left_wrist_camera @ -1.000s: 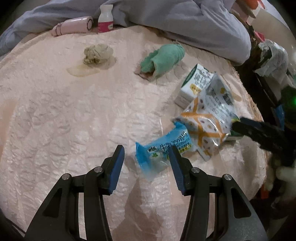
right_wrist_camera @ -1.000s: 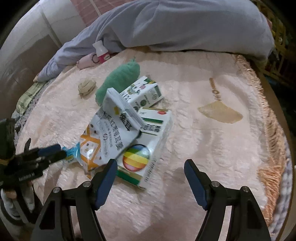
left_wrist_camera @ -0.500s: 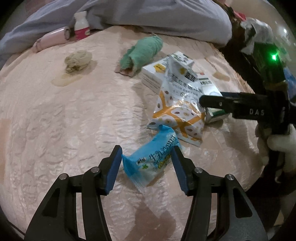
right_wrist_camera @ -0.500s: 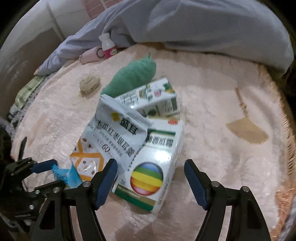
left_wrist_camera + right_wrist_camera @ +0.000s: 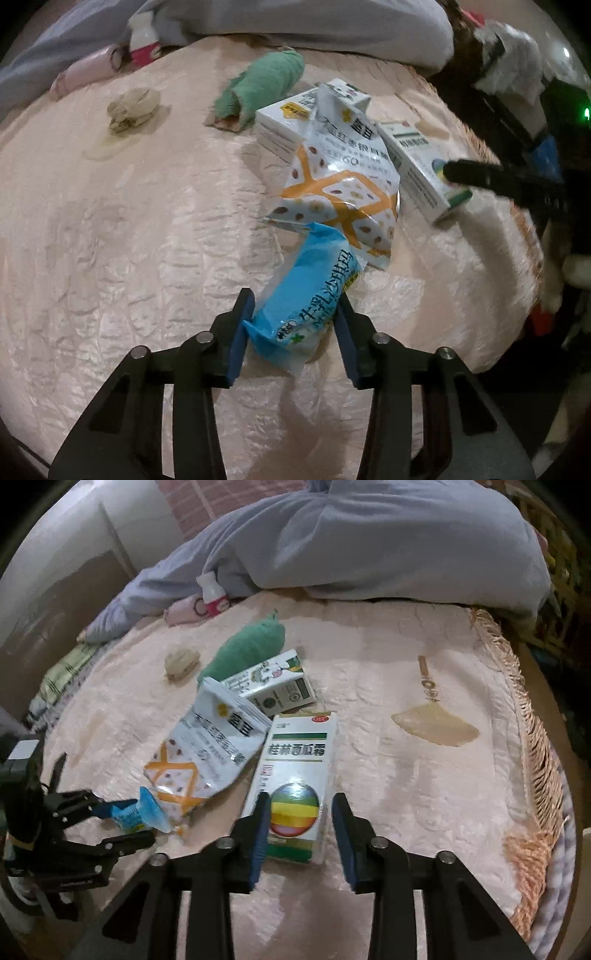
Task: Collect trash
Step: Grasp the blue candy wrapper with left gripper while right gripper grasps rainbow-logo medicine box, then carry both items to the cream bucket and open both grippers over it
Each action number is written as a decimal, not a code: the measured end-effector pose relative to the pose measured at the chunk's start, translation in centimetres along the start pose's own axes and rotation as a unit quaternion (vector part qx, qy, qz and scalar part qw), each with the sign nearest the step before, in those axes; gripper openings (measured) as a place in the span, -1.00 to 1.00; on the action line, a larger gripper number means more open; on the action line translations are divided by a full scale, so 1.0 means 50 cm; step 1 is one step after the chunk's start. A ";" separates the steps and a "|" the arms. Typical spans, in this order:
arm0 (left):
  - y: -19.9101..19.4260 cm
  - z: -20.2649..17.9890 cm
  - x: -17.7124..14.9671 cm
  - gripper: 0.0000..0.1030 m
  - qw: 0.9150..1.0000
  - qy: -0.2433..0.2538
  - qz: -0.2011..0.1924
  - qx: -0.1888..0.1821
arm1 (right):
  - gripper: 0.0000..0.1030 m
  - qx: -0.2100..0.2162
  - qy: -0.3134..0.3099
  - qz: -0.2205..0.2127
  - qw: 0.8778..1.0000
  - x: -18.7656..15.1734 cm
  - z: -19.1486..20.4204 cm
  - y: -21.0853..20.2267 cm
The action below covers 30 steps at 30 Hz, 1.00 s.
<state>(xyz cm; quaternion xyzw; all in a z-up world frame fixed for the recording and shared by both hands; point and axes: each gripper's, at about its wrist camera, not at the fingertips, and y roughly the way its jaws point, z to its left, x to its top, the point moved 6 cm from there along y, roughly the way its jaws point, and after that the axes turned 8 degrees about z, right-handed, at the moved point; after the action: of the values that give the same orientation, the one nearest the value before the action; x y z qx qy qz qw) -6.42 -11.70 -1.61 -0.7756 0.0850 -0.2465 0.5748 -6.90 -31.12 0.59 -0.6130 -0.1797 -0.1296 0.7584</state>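
My left gripper (image 5: 293, 317) has its jaws around a blue snack wrapper (image 5: 314, 291) lying on the pink bedspread (image 5: 129, 221), both pads against its sides. My right gripper (image 5: 300, 814) straddles the near end of a white medicine box (image 5: 299, 775) with a rainbow circle; small gaps show beside the box. A white and orange snack bag (image 5: 343, 177) lies between them, also in the right wrist view (image 5: 207, 753). A milk carton (image 5: 273, 686) lies behind it.
A green rolled cloth (image 5: 266, 85), a crumpled beige wad (image 5: 131, 109), a pink tube (image 5: 88, 70) and a small white bottle (image 5: 142, 40) lie farther back. A grey blanket (image 5: 351, 542) heaps at the far edge. The fringed bed edge (image 5: 535, 738) runs at the right.
My left gripper has closed in around the blue wrapper, which has turned lengthwise between the jaws. My right gripper has moved forward over the medicine box and narrowed around it.
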 end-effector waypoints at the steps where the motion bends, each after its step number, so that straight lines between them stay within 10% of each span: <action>1: -0.004 0.003 -0.001 -0.23 1.000 -0.003 -0.001 -0.002 | 0.11 -0.005 0.003 0.002 1.000 0.001 0.003 0.002; 7: -0.029 -0.010 -0.015 -0.25 1.000 -0.008 -0.010 -0.006 | 0.38 -0.027 -0.025 0.024 0.999 0.025 0.043 0.054; 10: -0.049 -0.023 -0.022 -0.25 1.000 -0.006 -0.019 -0.010 | 0.10 -0.051 -0.022 0.020 0.998 0.023 0.024 0.073; 30: -0.072 -0.307 0.090 -0.26 0.995 0.089 -0.054 -0.008 | 0.09 -0.052 0.054 -0.062 0.995 -0.168 -0.157 -0.185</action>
<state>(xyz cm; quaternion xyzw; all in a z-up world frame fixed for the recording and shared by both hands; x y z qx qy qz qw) -10.45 -25.43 6.37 -0.7589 0.0957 -0.3444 0.5443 -17.43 -40.97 3.71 -0.6311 -0.1691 -0.2190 0.7247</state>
